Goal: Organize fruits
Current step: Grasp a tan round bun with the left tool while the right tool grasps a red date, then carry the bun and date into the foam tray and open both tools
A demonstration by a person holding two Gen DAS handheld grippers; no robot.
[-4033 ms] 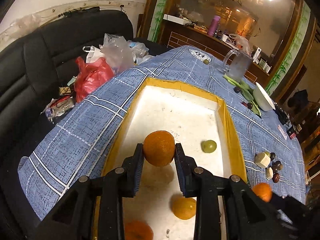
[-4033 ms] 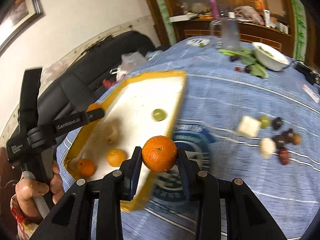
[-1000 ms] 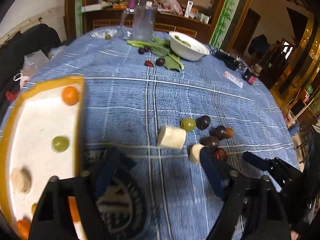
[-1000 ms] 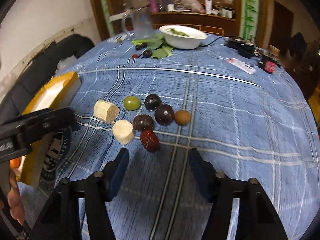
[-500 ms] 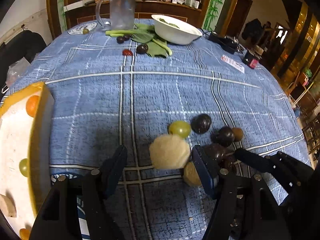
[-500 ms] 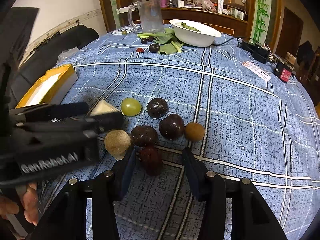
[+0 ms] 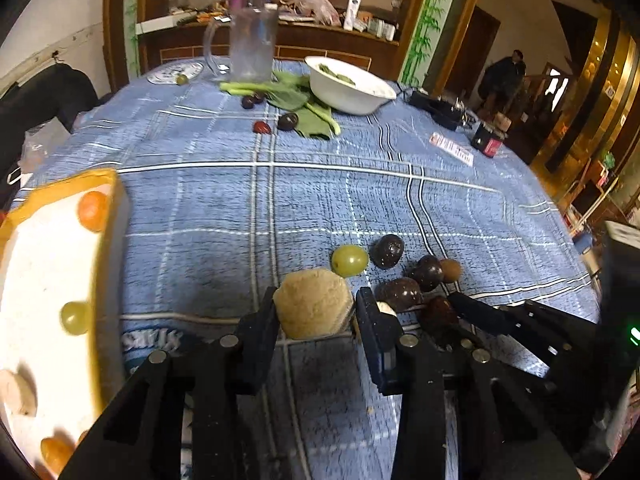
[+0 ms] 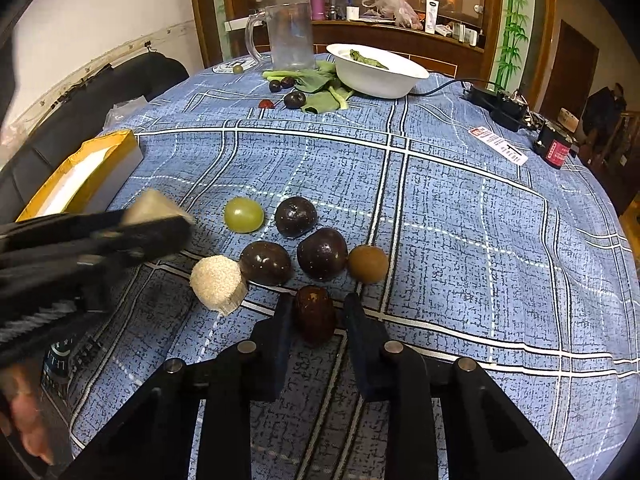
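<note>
Two claws are seen low over the fruit cluster on the blue checked counter [image 8: 460,208], each with a piece already between its jaws. Nearest in the right wrist view, the right claw [image 8: 314,318] is drawn together on a dark red date [image 8: 314,314], whose long axis runs along the fingers, pointing away from the camera; both pads are pressed to its sides. In the left wrist view, the left claw [image 7: 316,312] is closing on a pale tan chunk [image 7: 314,308], which fills the gap between the pads, so a grip is judged to be in place.

Just beyond the date, a second pale chunk [image 8: 218,282], three dark round fruits [image 8: 322,254], a brown one [image 8: 368,263] and a green grape [image 8: 243,215] are left loose on the cloth. Further to the left, the yellow-rimmed tray [image 7: 104,240] is seen with oranges [image 7: 93,211] and a grape inside. The tray lies on the left claw's side, so a shorter carry is judged for the chunk, while the date must be taken across the cluster. At the far edge, a white bowl [image 8: 376,80] and a clear jug [image 8: 290,38] are seen.
</note>
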